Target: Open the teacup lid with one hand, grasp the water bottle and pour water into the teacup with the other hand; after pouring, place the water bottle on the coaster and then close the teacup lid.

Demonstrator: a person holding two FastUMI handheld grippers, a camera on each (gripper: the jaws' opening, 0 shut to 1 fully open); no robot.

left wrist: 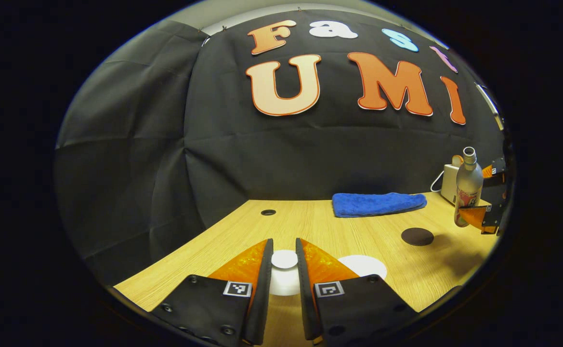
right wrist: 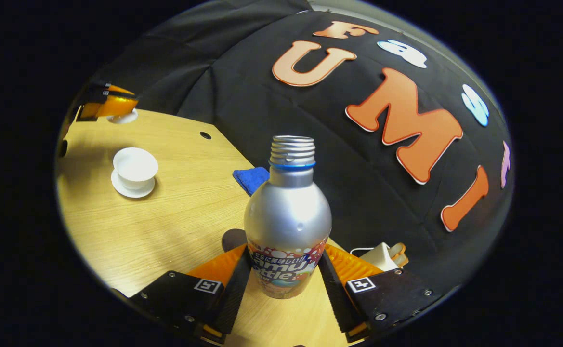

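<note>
The light wooden bench (left wrist: 320, 221) stood against black cloth walls. The left hand-held gripper (left wrist: 284, 262) was clamped on the white teacup lid (left wrist: 284, 259), lifted off the open teacup (right wrist: 135, 167). The right hand-held gripper (right wrist: 285, 270) gripped the uncapped water bottle (right wrist: 288, 217) above the bench, near a dark coaster (left wrist: 417, 236) and blue towel (left wrist: 377, 204).

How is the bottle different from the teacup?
The bottle is silver and tall; the teacup is white, short and wide. The bottle is held in the right gripper; the teacup sits on its saucer on the table. Both are open on top; the left gripper holds the teacup's lid.
</note>
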